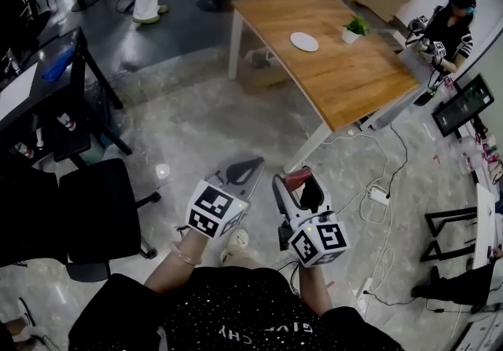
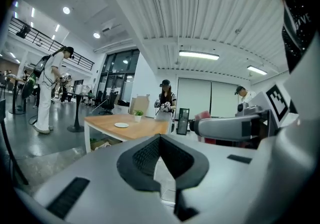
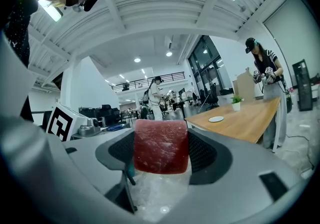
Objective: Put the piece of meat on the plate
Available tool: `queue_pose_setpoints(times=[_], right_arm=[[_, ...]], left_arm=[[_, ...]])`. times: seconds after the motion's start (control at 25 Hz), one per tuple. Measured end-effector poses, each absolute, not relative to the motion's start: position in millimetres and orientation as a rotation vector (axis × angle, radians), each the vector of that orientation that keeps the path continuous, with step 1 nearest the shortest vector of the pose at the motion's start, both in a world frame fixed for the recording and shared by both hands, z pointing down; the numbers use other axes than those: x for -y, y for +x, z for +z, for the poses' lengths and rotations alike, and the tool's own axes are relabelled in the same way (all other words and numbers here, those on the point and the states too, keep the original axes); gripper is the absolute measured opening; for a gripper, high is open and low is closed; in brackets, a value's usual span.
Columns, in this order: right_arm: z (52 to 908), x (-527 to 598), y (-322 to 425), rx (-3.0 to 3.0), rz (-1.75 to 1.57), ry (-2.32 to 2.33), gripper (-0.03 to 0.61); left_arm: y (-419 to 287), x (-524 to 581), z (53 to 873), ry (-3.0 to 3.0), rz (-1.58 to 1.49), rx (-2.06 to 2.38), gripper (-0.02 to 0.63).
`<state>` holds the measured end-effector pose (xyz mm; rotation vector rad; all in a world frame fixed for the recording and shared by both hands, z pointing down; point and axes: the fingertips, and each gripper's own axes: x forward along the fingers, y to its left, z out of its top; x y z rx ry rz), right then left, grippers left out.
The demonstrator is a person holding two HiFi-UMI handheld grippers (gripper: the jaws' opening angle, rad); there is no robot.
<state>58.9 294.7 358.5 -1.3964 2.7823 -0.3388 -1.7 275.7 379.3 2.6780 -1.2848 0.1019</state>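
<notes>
My right gripper [image 1: 303,187] is shut on a red block of meat [image 1: 296,178], which fills the gap between its dark pads in the right gripper view, where the meat [image 3: 161,152] sits in the right gripper [image 3: 161,138]. A small white plate [image 1: 304,42] lies on the wooden table [image 1: 346,82] some way ahead across the floor; that plate [image 3: 216,119] shows far off, and is also in the left gripper view as the plate [image 2: 121,125]. My left gripper [image 1: 245,170] is held beside the right one, its jaws together with nothing in them [image 2: 160,139].
A potted plant [image 1: 355,27] stands on the table near the plate. A person [image 1: 449,27] with grippers stands at its far end. A black office chair [image 1: 90,216] and dark desk [image 1: 47,82] are at my left. Cables and a power strip [image 1: 379,195] lie on the floor.
</notes>
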Motion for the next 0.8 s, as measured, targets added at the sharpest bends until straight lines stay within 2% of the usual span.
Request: queue_pose_setpoints(times=[0.32,0.8], right_arm=[[367.0,-231.8,72.8,-2.823,-0.367,-1.356,0.314],[380.8,-197.7,94.6,-2.812,-0.393,-1.388,0.314]], left_arm=[[16.4,-211.3,385.3,2.667,0.135,1.329,0.009],[28.1,-177.4,400.5,2.631,0.156,1.359,0.009]])
